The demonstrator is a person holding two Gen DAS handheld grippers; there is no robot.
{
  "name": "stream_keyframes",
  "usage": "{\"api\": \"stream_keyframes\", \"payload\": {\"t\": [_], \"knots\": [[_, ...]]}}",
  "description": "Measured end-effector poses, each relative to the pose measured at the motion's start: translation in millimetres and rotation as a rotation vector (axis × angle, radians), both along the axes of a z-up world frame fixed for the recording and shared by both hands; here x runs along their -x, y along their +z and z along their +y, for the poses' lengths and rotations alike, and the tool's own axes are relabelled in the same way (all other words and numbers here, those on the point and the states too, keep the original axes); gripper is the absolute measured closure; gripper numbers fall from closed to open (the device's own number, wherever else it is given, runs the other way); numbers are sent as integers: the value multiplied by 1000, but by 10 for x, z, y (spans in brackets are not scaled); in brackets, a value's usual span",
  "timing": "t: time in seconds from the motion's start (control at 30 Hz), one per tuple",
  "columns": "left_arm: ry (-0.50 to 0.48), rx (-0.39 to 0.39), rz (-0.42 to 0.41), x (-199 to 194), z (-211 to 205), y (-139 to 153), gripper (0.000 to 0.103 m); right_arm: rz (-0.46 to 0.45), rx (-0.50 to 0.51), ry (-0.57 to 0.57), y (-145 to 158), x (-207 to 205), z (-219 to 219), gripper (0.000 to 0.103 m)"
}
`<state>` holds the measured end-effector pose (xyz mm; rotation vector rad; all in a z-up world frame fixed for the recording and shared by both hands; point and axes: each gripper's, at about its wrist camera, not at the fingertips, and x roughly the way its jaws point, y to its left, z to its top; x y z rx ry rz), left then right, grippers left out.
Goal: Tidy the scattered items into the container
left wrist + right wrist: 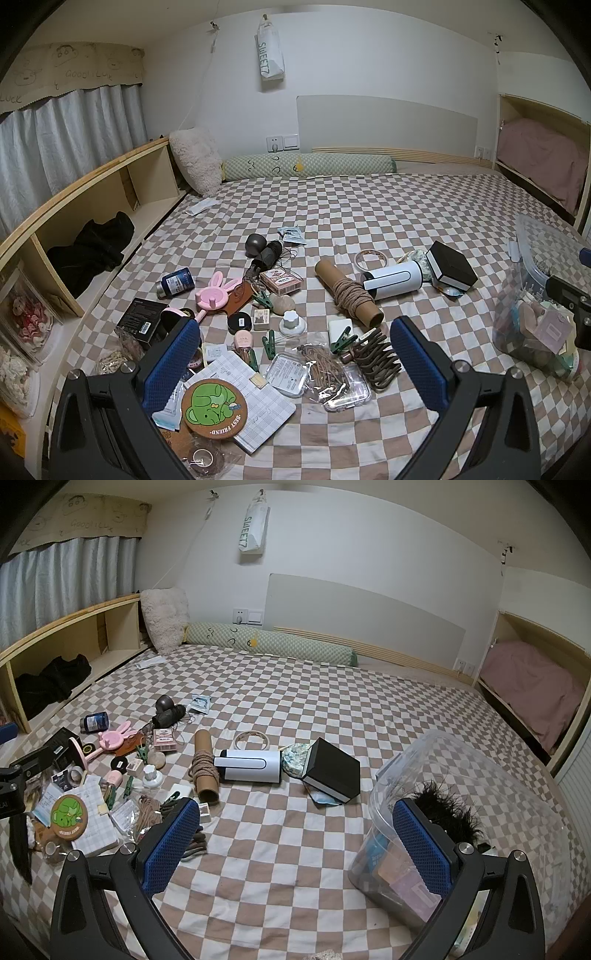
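Note:
Many small items lie scattered on a checkered bed. My left gripper [295, 363] is open and empty above a clear plastic case [286, 374], a bag of brown cords [325, 369] and a green frog coaster [214, 408]. A cardboard tube wound with rope [349, 293], a white cylinder device [393, 282] and a black box [450, 267] lie beyond. My right gripper [295, 843] is open and empty over bare bedsheet. The clear plastic container [458, 775] stands at its right finger and holds several items, among them something black and bristly [443, 808].
A wooden shelf [110, 173] runs along the left side with dark cloth [92, 251] in it. A fluffy pillow [195, 162] and a green bolster [306, 168] lie at the headboard. A second bunk with pink bedding [532, 686] is at the right.

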<state>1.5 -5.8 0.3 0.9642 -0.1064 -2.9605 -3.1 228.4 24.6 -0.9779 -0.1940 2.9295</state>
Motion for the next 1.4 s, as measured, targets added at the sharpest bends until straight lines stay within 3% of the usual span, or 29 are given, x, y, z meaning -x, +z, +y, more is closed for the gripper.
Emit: {"api": "stream_keyframes", "payload": {"t": [0.33,0.7,0.83,1.1,1.27,1.4], "knots": [[4,-23,11,-24,-27,23,0,17,-7,3,2,-19,8,0],[33,-125,111,-192,-249,184,0,84,87,-20,90,-34,70,0],[42,-157,131,-262,-340,241,0,133,50,-32,95,-81,-7,0],[43,-220,241,-544,-537,482,0,198,123,-24,254,-129,-114,0],[54,-199,289,-697,-625,690,0,241,116,-6,448,-111,-234,0],[76,-91,301,-663,-676,815,0,196,148,-17,511,76,-329,0]]}}
